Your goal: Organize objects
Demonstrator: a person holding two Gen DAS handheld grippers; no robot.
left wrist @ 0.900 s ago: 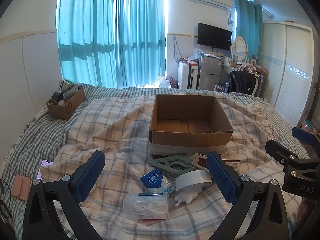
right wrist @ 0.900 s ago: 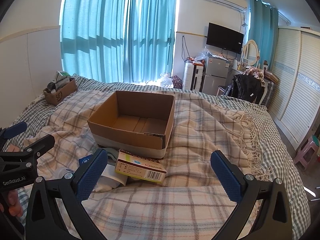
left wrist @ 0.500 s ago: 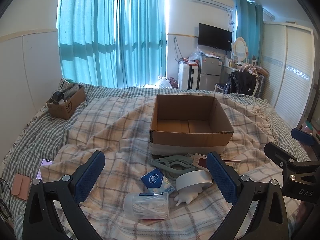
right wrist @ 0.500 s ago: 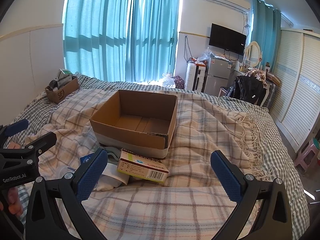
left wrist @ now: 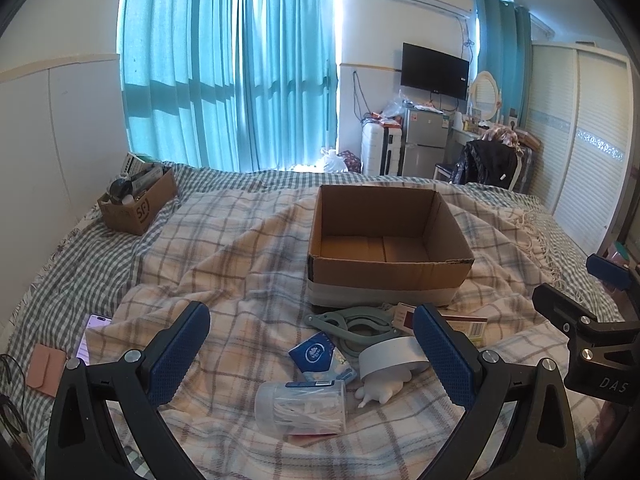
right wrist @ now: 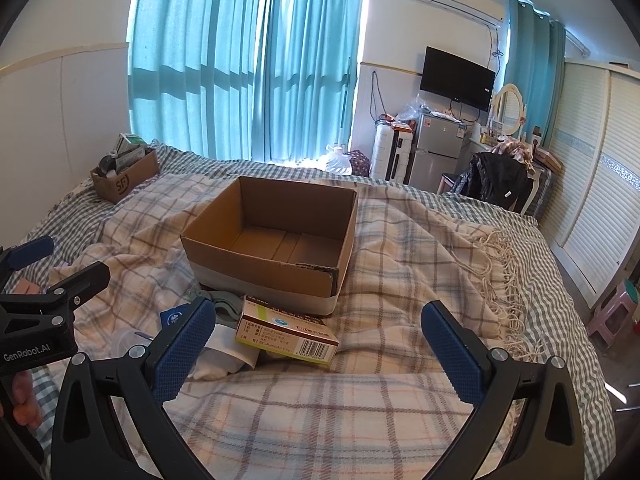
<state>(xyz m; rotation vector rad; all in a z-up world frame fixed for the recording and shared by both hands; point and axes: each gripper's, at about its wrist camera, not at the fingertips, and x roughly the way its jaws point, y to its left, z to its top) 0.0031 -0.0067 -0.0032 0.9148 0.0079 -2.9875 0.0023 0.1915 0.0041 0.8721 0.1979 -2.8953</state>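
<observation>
On the plaid blanket (left wrist: 224, 264) that covers the bed, an open cardboard box (left wrist: 390, 240) sits with its bare inside showing, a pale grey band round its base. A small heap of loose things lies just in front of it. A grey-green folding hanger (left wrist: 352, 326) touches the box's near wall; beside it lies a printed carton (right wrist: 286, 332) with a barcode on its end, resting partly on a soft white item. Nearer the left camera are a blue tissue packet (left wrist: 320, 358), a white cylinder (left wrist: 394, 354) standing on a white lumpy rubbery piece, and a clear plastic tub (left wrist: 302, 404) on its side, filled with thin white sticks.

The left gripper (left wrist: 312, 354) has its jaws spread wide above this heap and holds nothing; its right finger (left wrist: 442, 352) hides part of the carton. The right gripper (right wrist: 318, 346) is likewise wide and bare, poised over the carton and the bare blanket to its right.

Off to the left, a phone (left wrist: 90, 336) and a pink card case (left wrist: 46, 368) lie on the gingham sheet (left wrist: 60, 264). A smaller brown box (left wrist: 138, 202) crammed with oddments stands near the wall. Teal curtains (left wrist: 228, 68) hang beyond the bed.
</observation>
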